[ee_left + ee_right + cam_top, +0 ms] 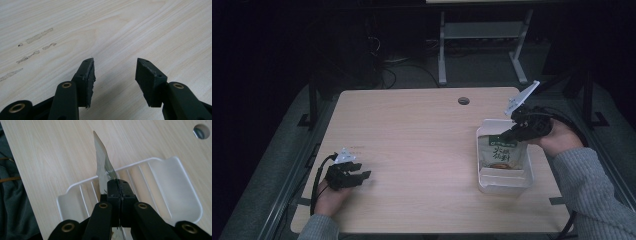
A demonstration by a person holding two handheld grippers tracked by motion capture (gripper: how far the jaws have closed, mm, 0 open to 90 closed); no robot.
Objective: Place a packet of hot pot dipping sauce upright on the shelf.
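A flat pouch (501,152), green at the top with a pale printed face, is hanging into a white plastic tray (507,182) with a ribbed floor, near the table's right edge. The right gripper (513,131) is pinching its thin top edge. The left gripper (362,176) is resting open over the pale wood-grain table (412,140), nothing between its jaws. The room behind is lying dark.

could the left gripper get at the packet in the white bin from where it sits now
Probably not without a long move. The left gripper sits open at the table's near left corner, while the packet stands in the white bin on the far right, already pinched by the right gripper. Bare tabletop lies between them.
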